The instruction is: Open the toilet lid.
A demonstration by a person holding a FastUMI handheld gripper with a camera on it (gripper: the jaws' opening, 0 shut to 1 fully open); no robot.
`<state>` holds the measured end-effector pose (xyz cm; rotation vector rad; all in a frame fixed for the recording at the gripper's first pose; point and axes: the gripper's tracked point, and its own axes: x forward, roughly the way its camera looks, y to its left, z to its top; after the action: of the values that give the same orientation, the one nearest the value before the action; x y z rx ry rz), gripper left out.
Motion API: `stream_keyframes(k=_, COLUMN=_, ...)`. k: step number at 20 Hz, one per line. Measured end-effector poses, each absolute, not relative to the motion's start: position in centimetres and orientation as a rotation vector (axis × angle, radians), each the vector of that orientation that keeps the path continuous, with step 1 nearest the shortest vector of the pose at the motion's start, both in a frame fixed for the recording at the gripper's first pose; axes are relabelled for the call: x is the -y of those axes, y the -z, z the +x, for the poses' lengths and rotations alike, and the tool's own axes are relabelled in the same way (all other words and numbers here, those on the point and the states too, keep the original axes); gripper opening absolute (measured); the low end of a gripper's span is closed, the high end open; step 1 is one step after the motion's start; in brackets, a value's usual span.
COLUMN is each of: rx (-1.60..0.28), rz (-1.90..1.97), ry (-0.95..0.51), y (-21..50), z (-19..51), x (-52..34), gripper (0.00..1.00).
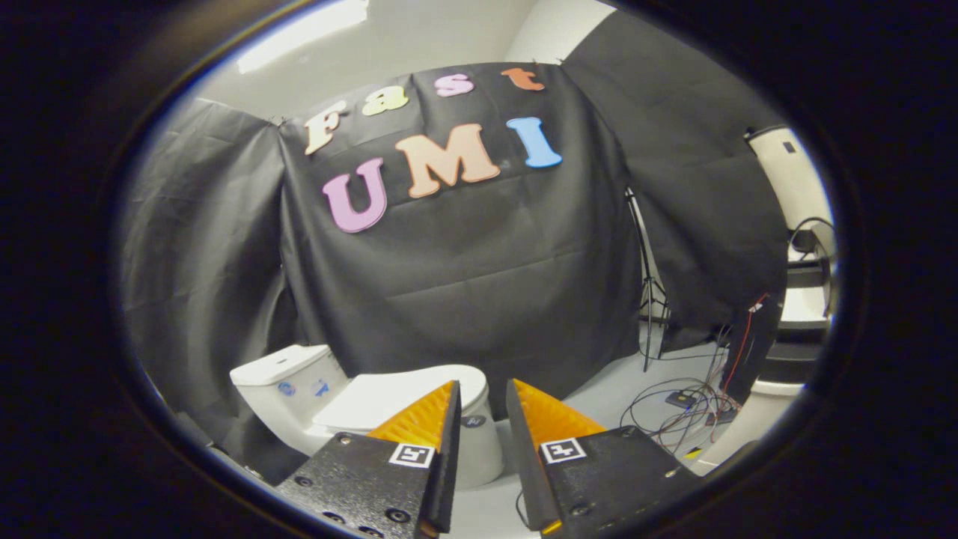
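The task stood at its approach step: the tool (483, 404) hung released, its two orange fingers (419, 419) parted with nothing between them, short of the one white toilet (299, 389) standing on the floor (614, 389) against the booth's black wall. Its single lid (389, 397) lay flat and closed, just beyond the left finger. The next move likely called for reaching the lid's front edge and lifting. One tripod (650, 292) and a tangle of cables (688, 412) sat well apart.

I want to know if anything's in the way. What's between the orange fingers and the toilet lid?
Nothing: in the gripper view, the open gripper hangs above the closed toilet lid, only air between.
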<state>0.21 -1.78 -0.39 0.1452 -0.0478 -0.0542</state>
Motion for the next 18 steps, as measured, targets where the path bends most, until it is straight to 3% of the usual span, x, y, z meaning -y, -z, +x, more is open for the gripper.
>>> stream_keyframes(k=18, rx=0.224, rz=0.781, ry=0.106, y=-2.8, z=16.5, x=0.8, gripper=0.37)
